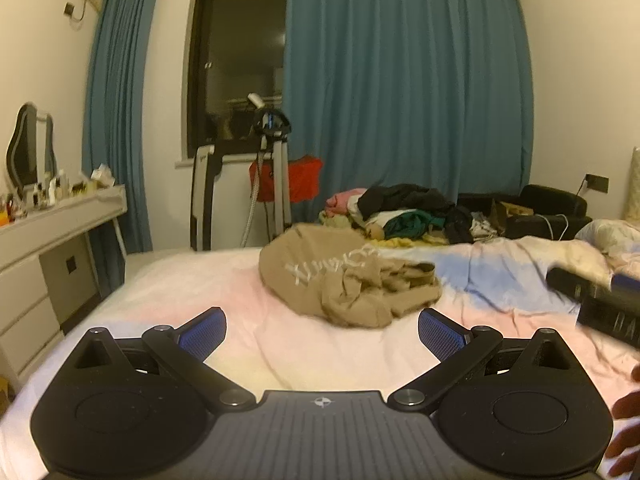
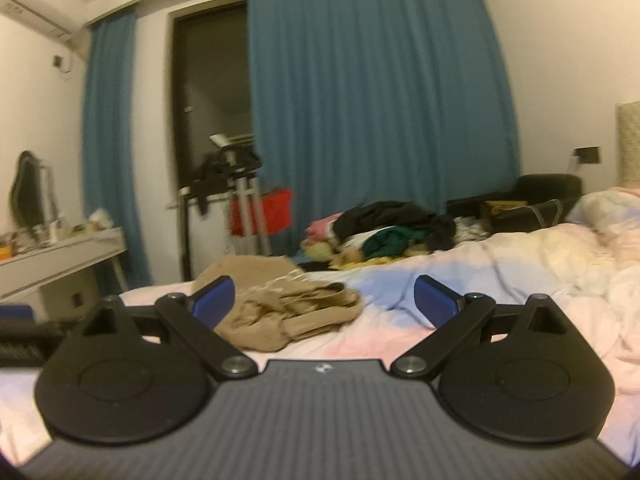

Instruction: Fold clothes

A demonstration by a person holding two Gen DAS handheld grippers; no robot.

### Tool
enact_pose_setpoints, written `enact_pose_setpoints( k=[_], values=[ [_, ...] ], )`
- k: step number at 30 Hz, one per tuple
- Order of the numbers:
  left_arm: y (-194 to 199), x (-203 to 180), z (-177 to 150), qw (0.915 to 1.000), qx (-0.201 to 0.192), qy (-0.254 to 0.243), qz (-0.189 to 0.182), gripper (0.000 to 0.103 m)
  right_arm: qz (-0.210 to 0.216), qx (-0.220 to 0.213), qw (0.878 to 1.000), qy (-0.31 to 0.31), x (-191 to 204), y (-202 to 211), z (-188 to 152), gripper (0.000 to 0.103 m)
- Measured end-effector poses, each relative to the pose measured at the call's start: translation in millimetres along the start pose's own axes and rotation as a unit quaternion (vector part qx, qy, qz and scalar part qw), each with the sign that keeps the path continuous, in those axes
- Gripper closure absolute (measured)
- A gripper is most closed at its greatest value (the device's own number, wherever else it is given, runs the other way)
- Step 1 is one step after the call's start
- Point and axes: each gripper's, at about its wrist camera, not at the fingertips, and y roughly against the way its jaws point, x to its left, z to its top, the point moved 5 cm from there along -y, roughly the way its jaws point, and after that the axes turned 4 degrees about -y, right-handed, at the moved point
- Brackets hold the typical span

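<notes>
Left gripper (image 1: 322,330) and right gripper (image 2: 325,300): jaws spread wide, empty, above bed (image 1: 248,344). Tan shirt (image 1: 348,280) crumpled mid-bed, just ahead. Best pinch two edges, shake flat before folding. Clothes pile (image 1: 404,212) at far edge, untouched.

Both wrist views look low across the bed (image 1: 168,280) toward the blue curtains (image 1: 404,92), close above the sheet. They share the tan garment (image 1: 344,276) before the curtains; the right view sits further right.
</notes>
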Motion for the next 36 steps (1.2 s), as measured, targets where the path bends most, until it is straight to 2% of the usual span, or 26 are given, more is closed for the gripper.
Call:
enact_pose_setpoints(
  k=[3, 9, 14, 19, 25, 32, 36],
  values=[
    [-3, 1, 23, 0.9999, -0.013, -0.002, 0.008, 0.0, -0.008, 0.005, 1.0, -0.005, -5, -5, -5, 0.005],
    [-24, -7, 24, 0.9991, -0.029, -0.03, 0.01, 0.0, 0.0, 0.028, 1.0, 0.005, 3, -17, -19, 0.005],
    [-45, -4, -9, 0.9998, 0.007, -0.007, -0.018, 0.0, -0.016, 0.059, 0.998, -0.011, 0, -36, -33, 0.005],
    [-56, 9, -19, 0.9996, 0.013, 0.006, -0.022, 0.0, -0.045, 0.095, 0.994, -0.018, -3, -78, -49, 0.006],
    [-77, 26, -40, 0.9988, 0.039, 0.02, -0.019, 0.0, -0.049, 0.119, 0.991, -0.027, 3, -119, -65, 0.006],
    [-127, 41, -48, 0.9949, 0.084, 0.049, 0.025, 0.0, -0.055, 0.123, 0.991, -0.023, 4, -118, -63, 0.006],
    [-164, 38, -45, 0.9892, 0.112, 0.093, -0.012, 0.0, -0.069, 0.125, 0.989, -0.046, -8, -113, -52, 0.006]
  ],
)
